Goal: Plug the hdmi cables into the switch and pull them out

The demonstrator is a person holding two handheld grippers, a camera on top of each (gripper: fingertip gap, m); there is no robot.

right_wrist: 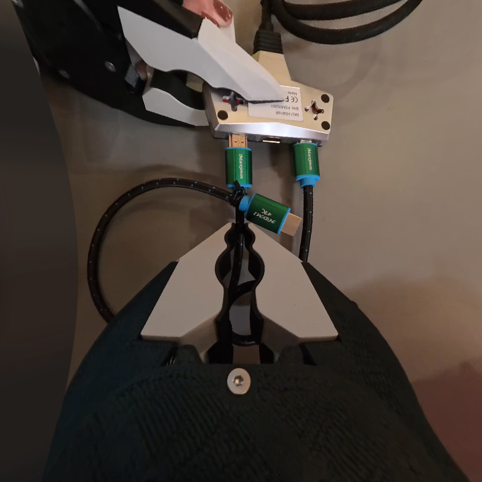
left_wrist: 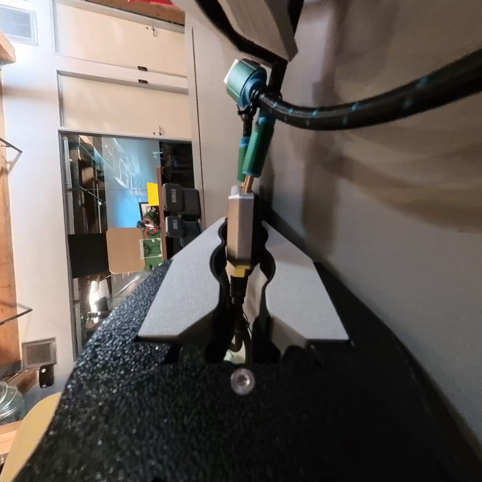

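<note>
Left tool (right_wrist: pixel 198 104) clamped on the silver switch (right_wrist: pixel 271 114), lifted off the table (right_wrist: pixel 391 208). Left green plug (right_wrist: pixel 238 167) partly out of its port, gold tip showing; right green plug (right_wrist: pixel 306 163) seated fully. Right tool (right_wrist: pixel 238 234) pinched on the braided cable (right_wrist: pixel 236 250) below that left plug. Best pulled straight along the port axis, switch braced firmly, no sideways twist, grip ideally nearer the plug body.

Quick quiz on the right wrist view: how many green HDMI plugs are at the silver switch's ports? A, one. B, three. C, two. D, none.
C: two green plugs sit at ports of the switch, the left one only partly in, while a third plug hangs loose by the right gripper.
</note>
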